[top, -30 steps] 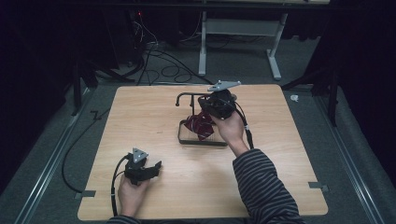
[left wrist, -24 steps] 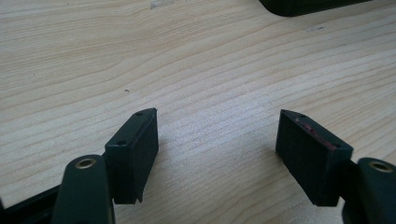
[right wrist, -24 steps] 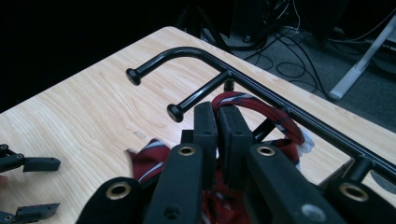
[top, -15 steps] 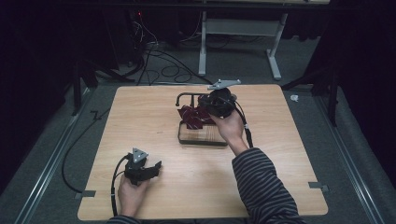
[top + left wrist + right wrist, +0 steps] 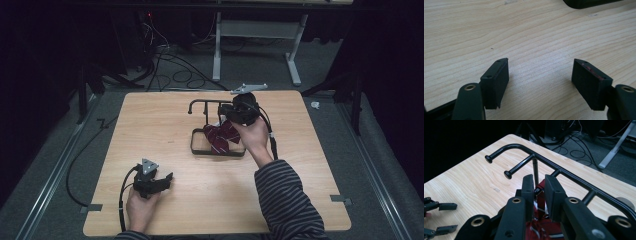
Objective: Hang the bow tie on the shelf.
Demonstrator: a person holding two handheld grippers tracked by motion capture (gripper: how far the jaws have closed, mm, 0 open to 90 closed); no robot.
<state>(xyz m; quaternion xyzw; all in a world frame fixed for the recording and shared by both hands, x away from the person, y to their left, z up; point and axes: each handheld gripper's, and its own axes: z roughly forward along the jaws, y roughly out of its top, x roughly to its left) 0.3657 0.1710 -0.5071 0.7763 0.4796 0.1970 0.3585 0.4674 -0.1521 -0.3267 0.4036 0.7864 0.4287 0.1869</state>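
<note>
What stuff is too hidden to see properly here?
- Red striped cloth: right gripper view, mostly behind the right gripper; whether the jaws press it is unclear.
- Black rack: high view, its right end is behind that gripper.
- Dark thing: left gripper view, cut off by the top edge.

I count one pale wooden tabletop (image 5: 150,130) under me, and on it one black metal-tube rack (image 5: 200,104) with a flat rectangular base frame, whose top rail carries four short pegs as far as my right gripper's view lets me see, two of them ending in round knobs. One dark red cloth with white stripes (image 5: 220,137) lies on that rack, and there are two black two-jaw grippers, my left gripper (image 5: 167,178) and my right gripper (image 5: 223,114), each with two flat black pads and one trailing cable, each in one of my two hands
</note>
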